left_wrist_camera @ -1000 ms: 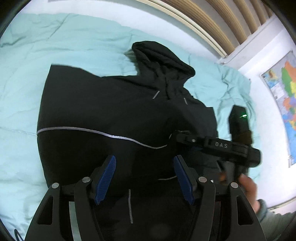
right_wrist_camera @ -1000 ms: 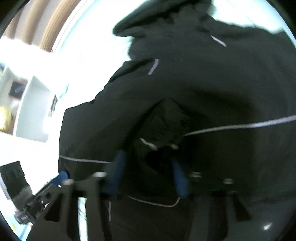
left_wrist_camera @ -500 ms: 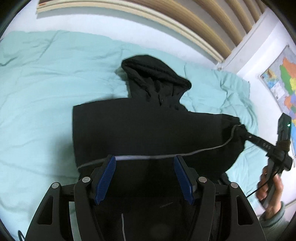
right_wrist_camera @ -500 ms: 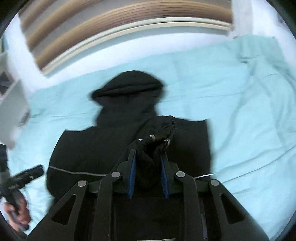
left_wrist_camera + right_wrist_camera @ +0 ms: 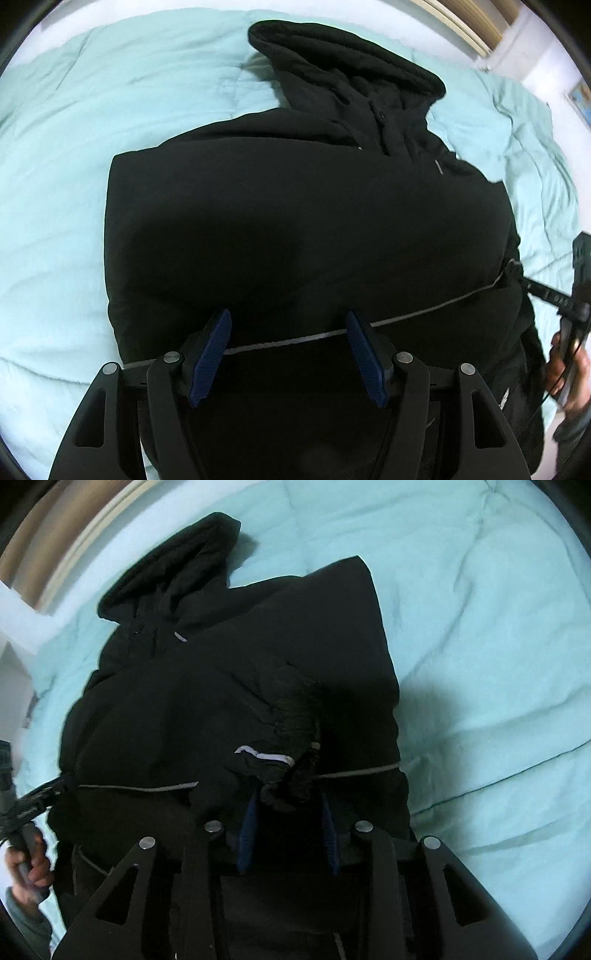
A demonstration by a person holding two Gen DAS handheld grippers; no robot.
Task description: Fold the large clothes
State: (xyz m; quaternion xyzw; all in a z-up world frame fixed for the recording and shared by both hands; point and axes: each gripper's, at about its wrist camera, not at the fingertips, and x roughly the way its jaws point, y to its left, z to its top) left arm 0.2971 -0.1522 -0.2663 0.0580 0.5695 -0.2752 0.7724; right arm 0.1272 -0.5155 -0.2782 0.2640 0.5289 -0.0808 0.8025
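The black hooded jacket (image 5: 303, 221) lies spread on the pale green duvet (image 5: 74, 147) of the bed, its hood (image 5: 347, 70) toward twelve o'clock in the left wrist view and toward ten o'clock in the right wrist view. A thin reflective stripe (image 5: 424, 314) crosses the body of the garment.

The left gripper (image 5: 288, 354) hangs over the lower body of the jacket with its jaws standing wide apart, nothing pinched between the blue pads. The right gripper (image 5: 288, 830) has the gathered sleeve cuff (image 5: 291, 775) bunched between its jaws; they have just been opening a little, and I cannot tell whether the pads still press on the cloth or have let it go.

The sleeve looks to be in the middle of being laid across the torso. The risk, as I judge it, is that the thick cuff drops in a lump near six o'clock instead of lying flat, leaving a bulge under the next fold. If the jaws loosen while the hand travels, the sleeve may also slide back off the body. The slippery, puffy fabric could drag the layer beneath askew.
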